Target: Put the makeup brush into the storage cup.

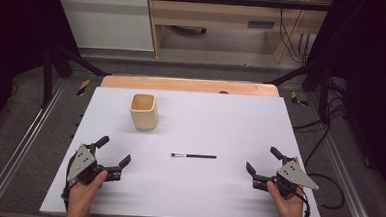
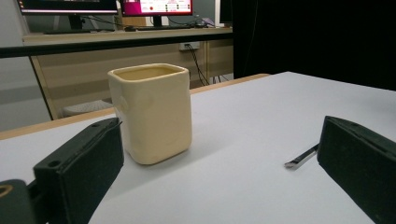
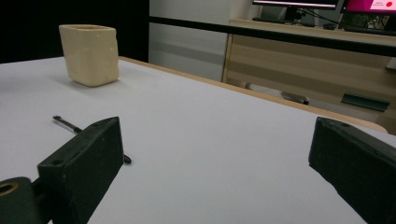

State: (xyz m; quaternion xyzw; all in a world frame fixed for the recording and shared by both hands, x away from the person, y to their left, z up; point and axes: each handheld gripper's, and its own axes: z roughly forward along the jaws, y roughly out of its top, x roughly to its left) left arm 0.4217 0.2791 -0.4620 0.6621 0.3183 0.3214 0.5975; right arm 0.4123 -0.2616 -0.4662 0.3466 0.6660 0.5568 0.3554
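A: Where does the thin black brush with the silvery ferrule [image 1: 194, 155] lie?

B: In the high view it sits just below the middle of the frame on the pale lilac-white surface [image 1: 215, 124], between the two grippers and well apart from both. The left gripper [image 1: 113, 154] is at the lower left, the right gripper [image 1: 262, 159] at the lower right.

A: And the jaws?

B: Both pairs stand spread wide, released, with nothing between them. In the left gripper view the brush's metal end [image 2: 301, 157] shows low at the right of the frame, beside the right-hand jaw, on the surface beyond it. In the right gripper view the brush [image 3: 70, 124] lies at the left of the frame; its far end shows and the rest runs behind the left-hand jaw.

A: Which way does it point?

B: In the high view its long axis runs level across the frame, flat on the surface, with the lighter ferrule end toward the left and the dark handle toward the right.

A: Anything else near it?

B: A cream, square-sided ceramic cup [image 1: 143, 111] stands upright above and left of the brush, well apart from it. In the left gripper view the cup [image 2: 152, 112] is between the jaws' lines, farther off.

A: Any writing?

B: Monitors at the top of both gripper views carry text, too small to read. The cup and brush show no label I can make out.
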